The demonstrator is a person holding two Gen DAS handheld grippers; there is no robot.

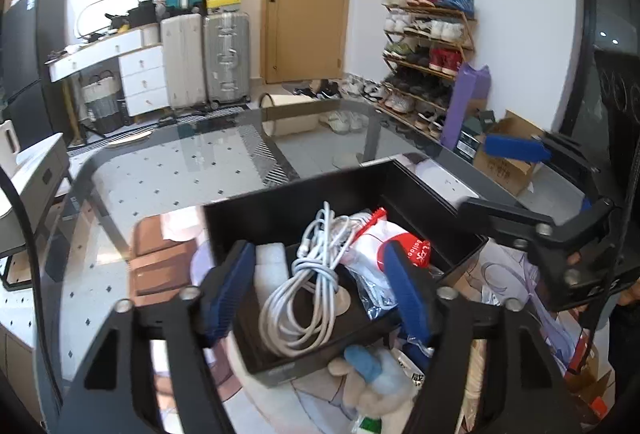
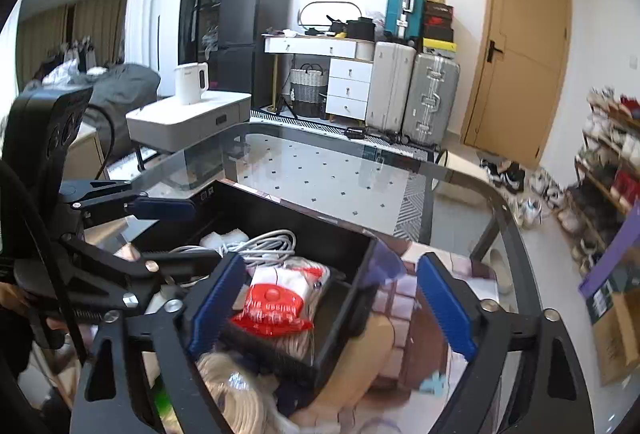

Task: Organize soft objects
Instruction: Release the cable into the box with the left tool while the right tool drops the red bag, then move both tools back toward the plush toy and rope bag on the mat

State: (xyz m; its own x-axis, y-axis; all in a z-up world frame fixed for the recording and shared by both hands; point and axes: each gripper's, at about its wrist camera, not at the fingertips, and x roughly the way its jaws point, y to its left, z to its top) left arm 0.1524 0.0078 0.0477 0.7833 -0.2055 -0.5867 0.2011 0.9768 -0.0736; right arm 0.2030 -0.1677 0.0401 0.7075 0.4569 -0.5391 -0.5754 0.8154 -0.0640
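A black open box stands on the glass table. Inside lie a coiled white cable, a white foam block and a red-and-white plastic packet. My left gripper hangs open over the box's near end, its blue pads either side of the cable and touching nothing. In the right wrist view the right gripper stands open over the box's near corner, with the red-and-white packet below it and nothing held. Each gripper shows in the other's view: the right, the left.
A pale plush toy with a blue part lies just before the box. Beige cord and more soft items crowd the near table edge. A brown cushion shows through the glass. Farther off stand a kettle, suitcases and a shoe rack.
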